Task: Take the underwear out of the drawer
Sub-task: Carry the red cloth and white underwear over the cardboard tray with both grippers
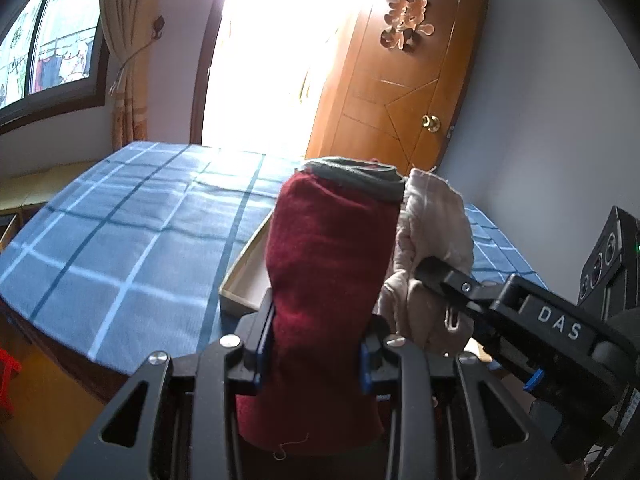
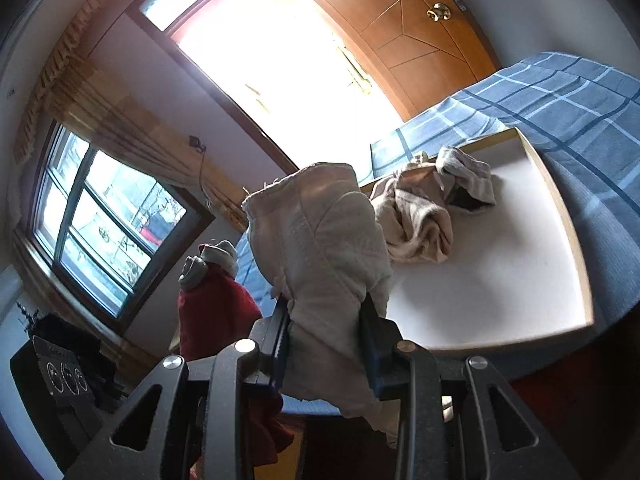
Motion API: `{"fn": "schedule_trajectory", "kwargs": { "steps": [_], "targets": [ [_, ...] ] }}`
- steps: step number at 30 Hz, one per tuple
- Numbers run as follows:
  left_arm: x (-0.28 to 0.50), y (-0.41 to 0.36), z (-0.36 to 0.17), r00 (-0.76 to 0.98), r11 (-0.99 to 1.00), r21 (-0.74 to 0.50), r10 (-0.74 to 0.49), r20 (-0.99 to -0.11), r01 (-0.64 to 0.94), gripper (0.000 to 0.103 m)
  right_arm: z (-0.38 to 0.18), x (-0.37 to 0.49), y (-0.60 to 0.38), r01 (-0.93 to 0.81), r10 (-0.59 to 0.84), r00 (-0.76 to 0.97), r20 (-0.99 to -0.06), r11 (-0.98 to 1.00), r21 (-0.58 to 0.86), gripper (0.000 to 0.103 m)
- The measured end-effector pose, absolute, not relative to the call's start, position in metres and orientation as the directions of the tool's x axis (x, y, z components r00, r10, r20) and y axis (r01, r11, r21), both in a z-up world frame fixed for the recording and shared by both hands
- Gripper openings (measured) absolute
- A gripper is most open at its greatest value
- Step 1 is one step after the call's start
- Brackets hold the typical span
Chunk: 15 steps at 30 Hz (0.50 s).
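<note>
Already lifted, both pieces: starting at the left, left gripper (image 1: 316,344) clamped on the red pair (image 1: 328,280), jaws pressed into the cloth low in the left wrist frame, roll standing upright with its long axis running up the middle of the picture and a grey waistband (image 1: 356,178) at the top. Just to the right, pale pair (image 1: 434,248) hanging touching or nearly touching the red one, pinched by the right gripper (image 1: 436,272) reaching in from the lower right of that frame. Over in the right wrist view, right gripper (image 2: 326,340) shut tight on the pale pair (image 2: 320,240), cloth rising from bottom centre toward the middle, the red pair (image 2: 216,304) dangling at lower left. Further right, drawer (image 2: 576,240) resting on the blue checked bedspread (image 2: 560,92), spreading across centre right of the frame, white floor mostly bare. Still inside, at its far end, upper middle of the frame: a crumpled beige pair (image 2: 416,224) and a grey striped one (image 2: 468,178), touching each other, heap's long axis slanting from lower left to upper right. Judged from this: remaining clothes lying ahead and to the right of the right gripper, well apart from both, nearer the right hand than the left; neither free to grab until its load is set down.
</note>
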<state>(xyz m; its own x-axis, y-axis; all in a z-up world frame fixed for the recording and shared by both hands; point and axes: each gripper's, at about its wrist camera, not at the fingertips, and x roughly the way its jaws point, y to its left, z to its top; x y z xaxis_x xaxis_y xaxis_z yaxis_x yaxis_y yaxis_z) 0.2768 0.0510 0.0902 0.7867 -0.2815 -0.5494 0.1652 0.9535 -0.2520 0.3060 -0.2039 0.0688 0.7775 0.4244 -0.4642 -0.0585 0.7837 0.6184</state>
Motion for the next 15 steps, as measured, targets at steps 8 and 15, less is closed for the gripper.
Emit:
{"fn": "schedule_trajectory", "kwargs": {
  "steps": [8, 15],
  "targets": [
    [0.324, 0.055, 0.087, 0.770, 0.952, -0.249, -0.291, -0.569, 0.176, 0.032, 0.071, 0.347, -0.196, -0.020, 0.401, 0.796, -0.453, 0.765, 0.643, 0.034],
    [0.367, 0.055, 0.068, 0.724, 0.951, -0.244, -0.303, -0.619, 0.189, 0.032, 0.047, 0.378, -0.190, 0.069, 0.385, 0.779, -0.495, 0.732, 0.678, 0.035]
  ]
}}
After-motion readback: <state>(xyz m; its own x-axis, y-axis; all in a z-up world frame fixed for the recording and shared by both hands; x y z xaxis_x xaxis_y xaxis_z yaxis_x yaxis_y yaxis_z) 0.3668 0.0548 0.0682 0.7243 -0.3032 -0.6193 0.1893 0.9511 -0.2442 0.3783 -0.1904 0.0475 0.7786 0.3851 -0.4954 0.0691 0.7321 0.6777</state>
